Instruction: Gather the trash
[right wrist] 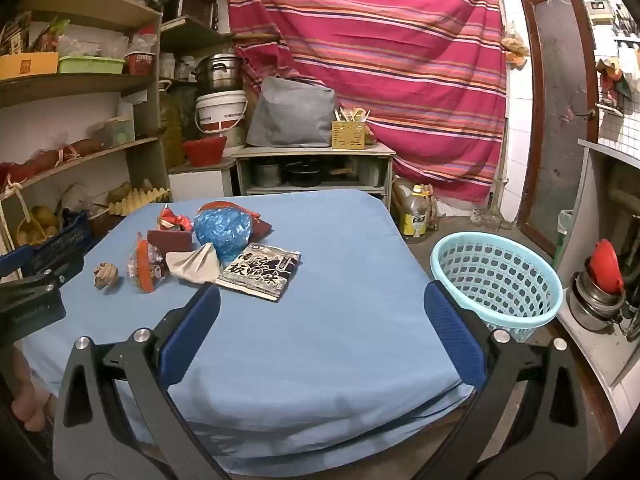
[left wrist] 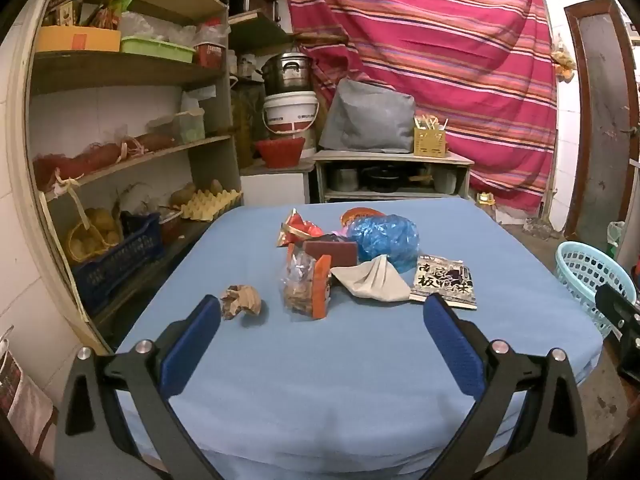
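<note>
A blue-covered tabletop (left wrist: 360, 360) carries a cluster of litter around a crumpled blue plastic bag (left wrist: 384, 240). Against its near side lie a beige cloth (left wrist: 372, 280) and a black printed packet (left wrist: 444, 284). Left of the bag are a dark red box (left wrist: 330, 252), a clear snack bag (left wrist: 304, 284) and, farther left, a crumpled brown paper ball (left wrist: 240, 302).

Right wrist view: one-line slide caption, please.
Open right gripper hovers empty over the blue-covered table; trash pile ahead-left, light blue basket right.

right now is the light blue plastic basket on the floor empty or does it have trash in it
Empty as far as it shows: the light blue perforated plastic basket stands upright beside the blue-covered table, and its visible inside holds nothing.
</note>
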Action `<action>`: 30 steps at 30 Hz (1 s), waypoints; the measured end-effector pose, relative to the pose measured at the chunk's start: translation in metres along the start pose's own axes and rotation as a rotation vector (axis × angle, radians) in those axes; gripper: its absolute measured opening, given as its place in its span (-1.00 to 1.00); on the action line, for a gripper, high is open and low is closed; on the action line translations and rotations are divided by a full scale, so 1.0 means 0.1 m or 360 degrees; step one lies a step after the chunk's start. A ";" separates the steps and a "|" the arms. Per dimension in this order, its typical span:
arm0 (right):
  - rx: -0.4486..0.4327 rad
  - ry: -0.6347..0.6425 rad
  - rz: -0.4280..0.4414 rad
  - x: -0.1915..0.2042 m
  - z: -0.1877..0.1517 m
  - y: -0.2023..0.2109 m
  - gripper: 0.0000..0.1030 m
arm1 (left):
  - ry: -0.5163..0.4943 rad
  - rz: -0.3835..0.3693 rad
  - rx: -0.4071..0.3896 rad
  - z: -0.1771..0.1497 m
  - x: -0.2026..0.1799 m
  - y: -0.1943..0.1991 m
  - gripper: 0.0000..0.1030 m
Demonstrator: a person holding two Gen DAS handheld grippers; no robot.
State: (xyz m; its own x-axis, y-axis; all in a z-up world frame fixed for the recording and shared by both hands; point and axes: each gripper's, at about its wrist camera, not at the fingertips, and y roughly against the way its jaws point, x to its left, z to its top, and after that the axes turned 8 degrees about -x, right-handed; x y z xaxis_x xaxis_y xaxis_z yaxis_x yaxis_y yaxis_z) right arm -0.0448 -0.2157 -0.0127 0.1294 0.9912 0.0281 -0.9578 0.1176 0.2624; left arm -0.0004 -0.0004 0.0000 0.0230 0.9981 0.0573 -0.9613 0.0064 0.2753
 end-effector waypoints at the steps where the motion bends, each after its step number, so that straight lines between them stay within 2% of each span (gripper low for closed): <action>1: 0.0001 0.0001 0.0000 0.00 0.00 0.00 0.92 | -0.0001 0.0002 -0.0001 0.00 0.00 0.00 0.92; 15: 0.0014 0.0007 0.0019 0.14 -0.10 -0.08 0.92 | -0.0015 0.0021 -0.0005 0.00 0.08 0.01 0.92; 30: 0.0021 0.0012 0.0061 0.05 -0.05 -0.13 0.92 | -0.0044 0.0059 0.0016 0.01 0.09 -0.02 0.92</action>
State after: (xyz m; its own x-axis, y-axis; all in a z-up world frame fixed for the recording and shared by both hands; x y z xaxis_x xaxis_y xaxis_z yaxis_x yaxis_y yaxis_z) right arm -0.0331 -0.2116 -0.0210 0.0907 0.9954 0.0314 -0.9585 0.0787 0.2741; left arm 0.0018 0.0084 0.0008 -0.0052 0.9956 0.0938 -0.9589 -0.0316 0.2821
